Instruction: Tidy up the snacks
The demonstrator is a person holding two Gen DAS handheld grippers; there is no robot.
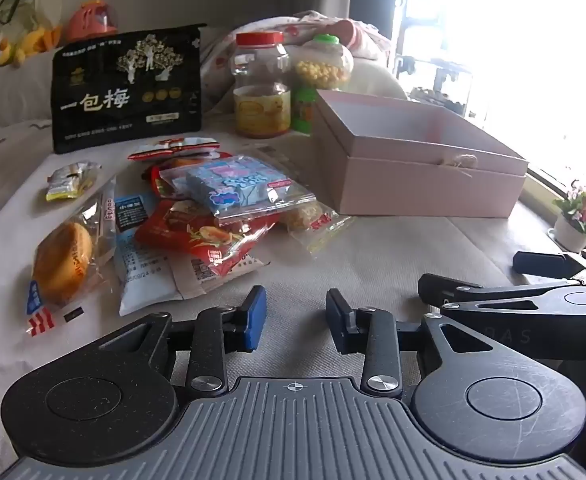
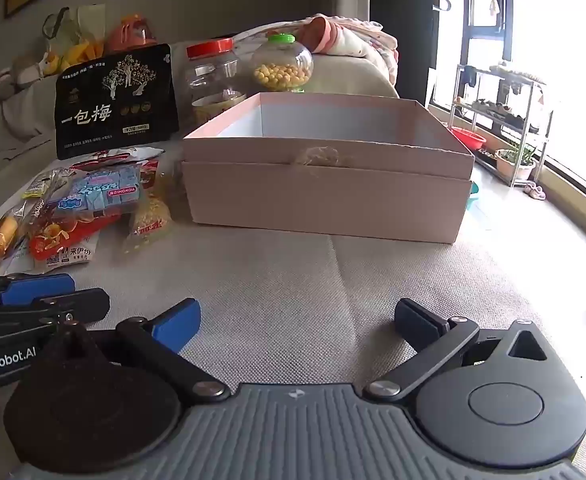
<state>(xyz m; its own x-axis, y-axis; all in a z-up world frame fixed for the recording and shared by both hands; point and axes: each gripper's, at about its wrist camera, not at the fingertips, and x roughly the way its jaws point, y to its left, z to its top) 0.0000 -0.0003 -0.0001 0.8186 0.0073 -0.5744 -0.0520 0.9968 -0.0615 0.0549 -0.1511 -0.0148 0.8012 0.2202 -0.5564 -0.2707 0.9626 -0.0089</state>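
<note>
Beige woven surface (image 2: 333, 280), window glare along right edge. Heap of crinkly plastic snack packets (image 1: 197, 220) toward left edge, beside open pink cardboard box (image 2: 325, 196). Packets likely light, soft, slippery; pinch sealed edge, spare bun. Left gripper (image 1: 296, 318) jaws narrowly apart, empty; right gripper (image 2: 297, 322) jaws wide, empty.
</note>
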